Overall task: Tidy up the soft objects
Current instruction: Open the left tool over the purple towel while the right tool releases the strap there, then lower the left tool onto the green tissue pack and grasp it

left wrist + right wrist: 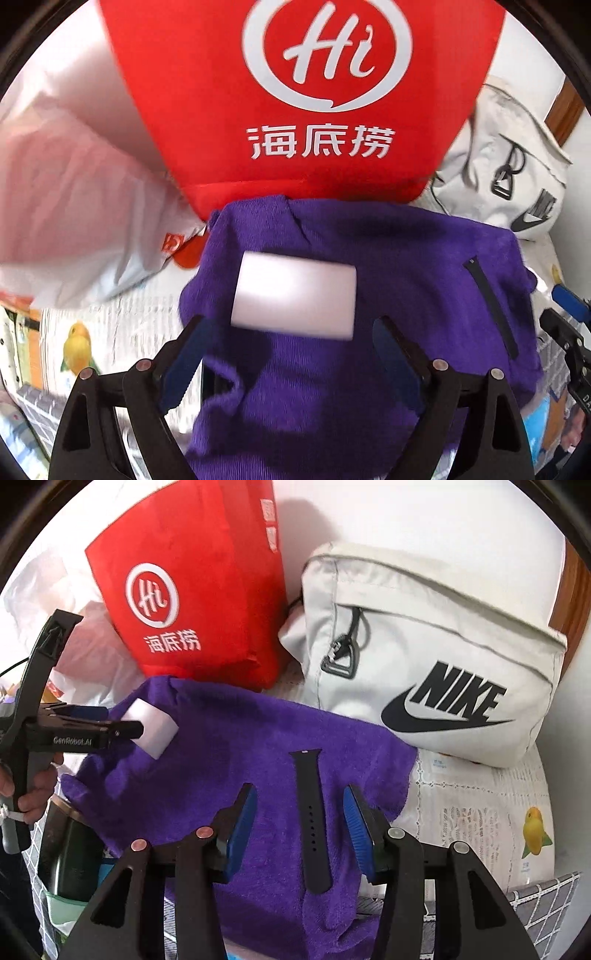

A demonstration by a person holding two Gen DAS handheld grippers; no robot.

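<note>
A purple towel (369,280) (236,760) lies spread over the table. A white sponge block (295,295) (153,727) rests on its left part. My left gripper (291,347) is open, its jaws standing either side of the near end of the sponge; in the right wrist view it (125,727) reaches in from the left at the sponge. A black watch strap (312,819) (491,299) lies on the towel. My right gripper (301,823) is open, jaws either side of the strap.
A red bag with a white Hi logo (295,110) (192,602) stands behind the towel. A pale Nike bag (424,657) (509,162) lies at the right. A white plastic bag (74,206) sits at the left. The tablecloth (480,812) has fruit prints.
</note>
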